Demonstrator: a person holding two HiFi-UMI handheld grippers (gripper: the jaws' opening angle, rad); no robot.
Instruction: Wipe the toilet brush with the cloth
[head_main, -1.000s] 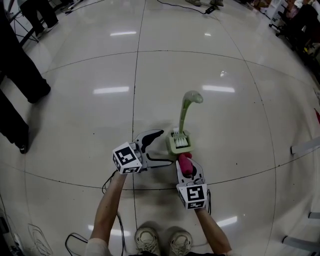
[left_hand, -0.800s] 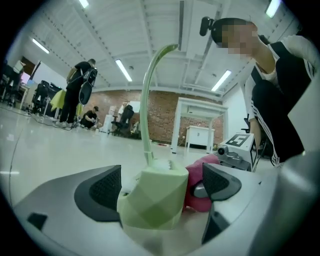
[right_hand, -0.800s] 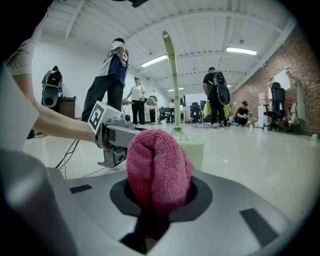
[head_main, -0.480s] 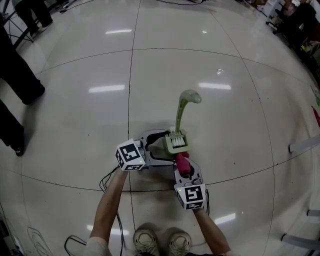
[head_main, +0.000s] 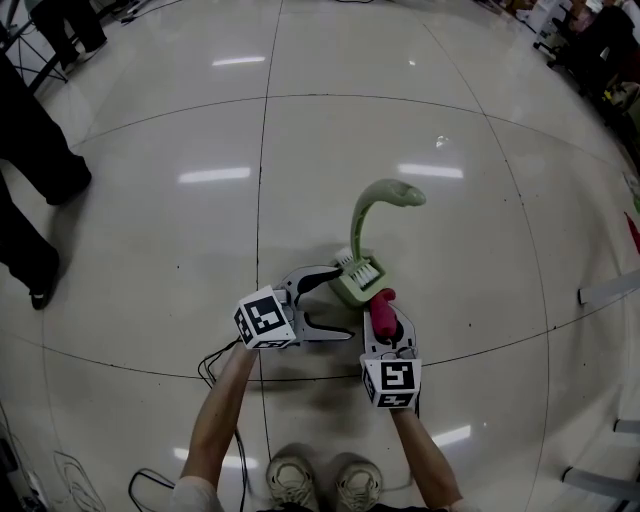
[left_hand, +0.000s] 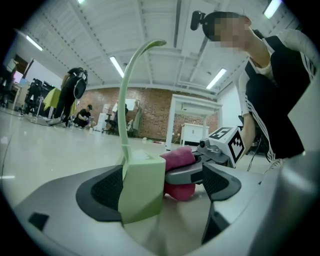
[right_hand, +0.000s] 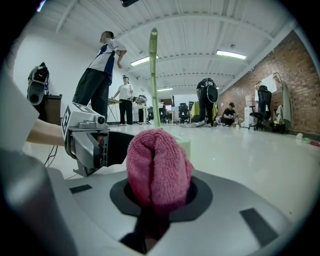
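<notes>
The pale green toilet brush (head_main: 360, 278) stands on the floor, white bristles on its blocky base and a thin handle (head_main: 385, 195) curving up and right. My left gripper (head_main: 340, 302) is open, its jaws reaching the base from the left. In the left gripper view the green base (left_hand: 142, 185) rests against the left jaw pad, with a wide gap to the other jaw. My right gripper (head_main: 384, 308) is shut on a rolled pink cloth (head_main: 379, 312), which touches the base's near side. The pink cloth (right_hand: 157, 167) fills the right gripper view, with the brush handle (right_hand: 153, 75) behind it.
The floor is glossy pale tile with dark seams. A bystander's dark legs and shoes (head_main: 35, 160) stand at the far left. A black cable (head_main: 212, 362) loops by my left arm. My shoes (head_main: 330, 486) are at the bottom edge. White objects (head_main: 608, 290) lie at the right.
The brush handle has leaned further right. My left gripper has drawn back a little from the base. My right gripper moved slightly right and up with the cloth.
</notes>
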